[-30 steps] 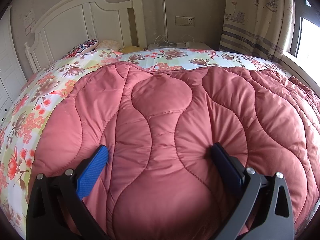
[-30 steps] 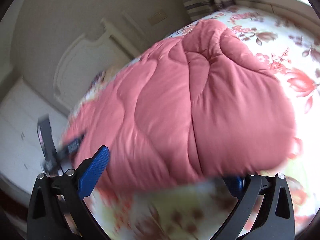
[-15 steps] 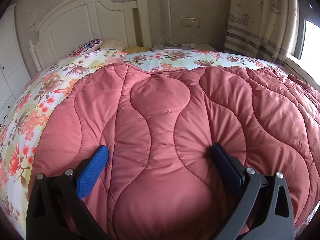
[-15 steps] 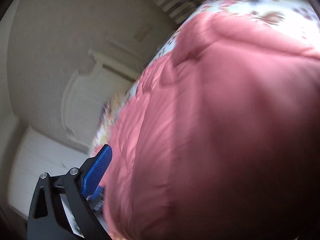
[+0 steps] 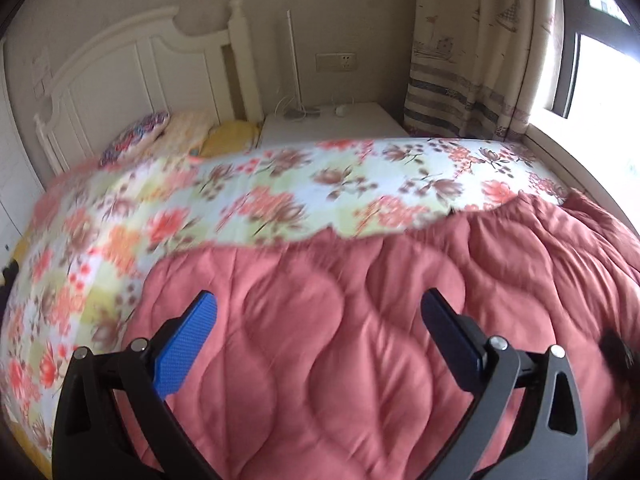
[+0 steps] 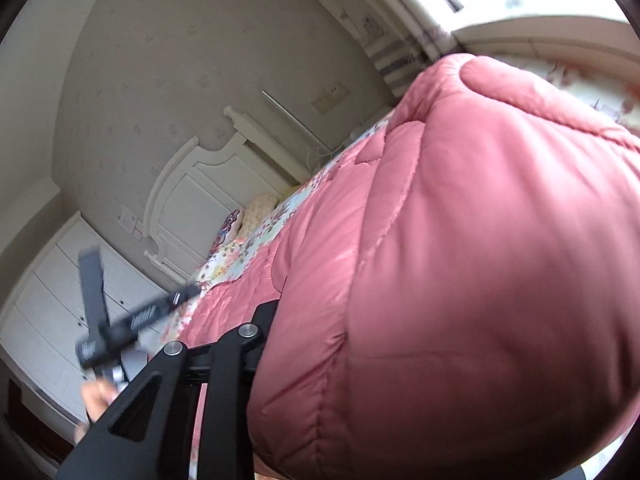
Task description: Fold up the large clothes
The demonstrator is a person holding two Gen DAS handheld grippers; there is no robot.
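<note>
Through my left tongs I look down on the pink quilted coat, which lies spread on the floral bedsheet straight ahead of and beneath the two blue pads. The pads stand wide apart above the padding and grip nothing. Beyond the coat's far hem the sheet runs up to the white headboard; a patterned pillow sits far ahead to the left, a white nightstand straight ahead, a wall socket above it, and a curtain printed with sailing boats far ahead to the right. I can read no writing anywhere here; much of the sheet is blurred.

Through my right tongs the coat bulges up close and fills everything ahead and to the right. Only the left black finger shows, its tip sunk against the padding; the other finger is hidden behind the bulk. The jaws are closing with a fold of the coat between them. To the left I see the left tongs, blurred, with white lettering on the bar that I cannot read, and part of a hand below them. A white wardrobe stands behind.
</note>
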